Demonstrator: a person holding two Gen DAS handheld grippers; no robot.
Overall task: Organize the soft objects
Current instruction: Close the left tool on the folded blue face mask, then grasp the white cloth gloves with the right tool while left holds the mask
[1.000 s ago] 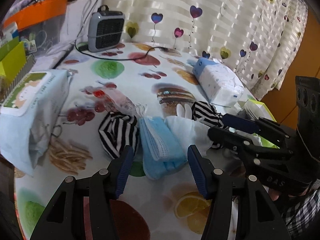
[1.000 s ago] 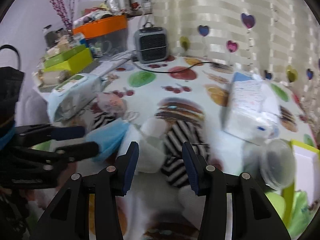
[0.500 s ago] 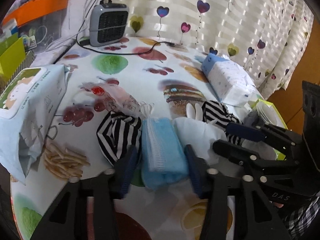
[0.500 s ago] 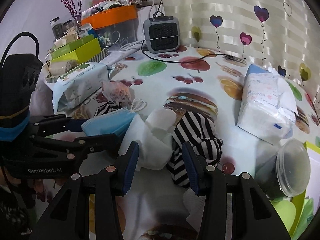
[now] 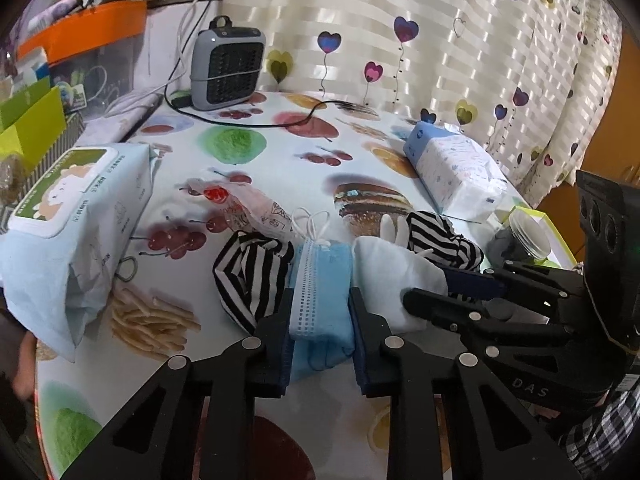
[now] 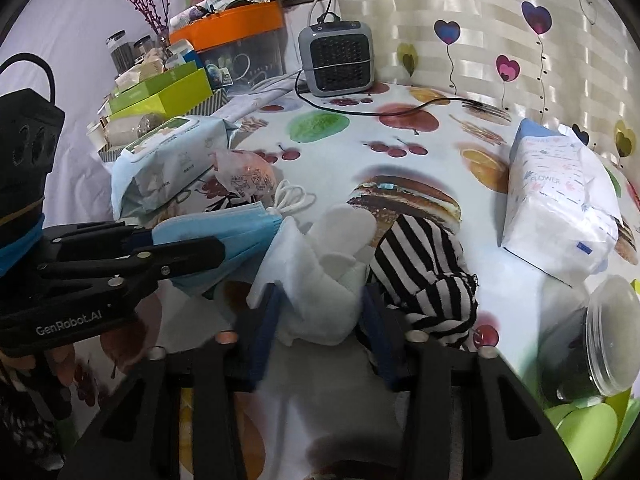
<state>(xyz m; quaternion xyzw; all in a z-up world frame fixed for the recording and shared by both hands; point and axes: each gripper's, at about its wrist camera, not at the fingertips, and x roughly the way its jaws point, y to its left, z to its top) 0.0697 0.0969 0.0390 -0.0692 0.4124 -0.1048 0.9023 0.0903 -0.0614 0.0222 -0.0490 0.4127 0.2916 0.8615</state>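
You are closing your left gripper (image 5: 320, 320) on the stack of blue face masks (image 5: 322, 292); its jaws have just been narrowing and the pads are now pressing the stack from both sides. Your right gripper (image 6: 316, 320) has also just been closing, with the white glove (image 6: 320, 276) between its jaws; the pads are touching the glove's sides, though I cannot tell how firmly they are biting. Both soft things are still lying on the table (image 5: 280, 152), side by side near its front edge. One striped cloth (image 5: 248, 276) is sitting just left of the masks, another (image 6: 424, 272) just right of the glove. A wet-wipes pack (image 5: 76, 220) is lying at the left, a tissue pack (image 5: 452, 172) farther right.

So you are in the grasping step, both hands at once. Next, I judge, you are needing a sure hold before lifting: the masks are layered and may fan apart, and the glove is limp and may drag the striped cloth beside it.
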